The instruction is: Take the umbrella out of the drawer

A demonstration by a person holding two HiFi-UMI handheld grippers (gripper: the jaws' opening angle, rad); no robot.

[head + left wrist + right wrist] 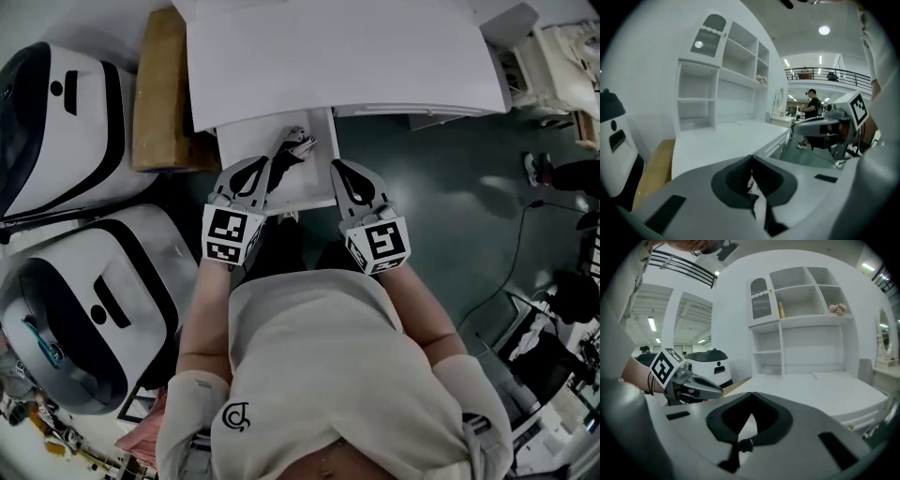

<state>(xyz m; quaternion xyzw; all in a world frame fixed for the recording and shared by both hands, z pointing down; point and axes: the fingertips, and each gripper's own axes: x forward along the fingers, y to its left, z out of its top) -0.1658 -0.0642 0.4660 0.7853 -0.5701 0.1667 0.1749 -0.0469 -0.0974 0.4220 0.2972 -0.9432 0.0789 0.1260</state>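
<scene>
Big white desk top (337,56) sits ahead of both tools, and its white shelf unit (801,324) stands behind it in the right gripper view. Two rounded white-and-black machines (56,122) are well off to the left of the left tool. A brown cardboard box (159,94) stands ahead-left of that tool, against the desk's side. Dark green floor (441,187) spreads right of the right tool.

The white pulled-out drawer (244,141) is directly under and ahead of the tools.

I see the left gripper (266,167) over the drawer's front half. Its jaw tips are pressed together in its own view (751,158), with patterned fabric showing through the opening behind the tips. I can't tell if any fabric is pinched.

The right gripper (336,167) is at the drawer's right edge. Its jaws are clenched tip to tip (751,394) with nothing between them.

The folded umbrella (298,145), with pale patterned fabric and a dark end, lies inside the drawer. It is just ahead-right of the left tool's tips, and its dark end runs back to touch that tool's right jaw. It lies left of the right tool, apart from it.
</scene>
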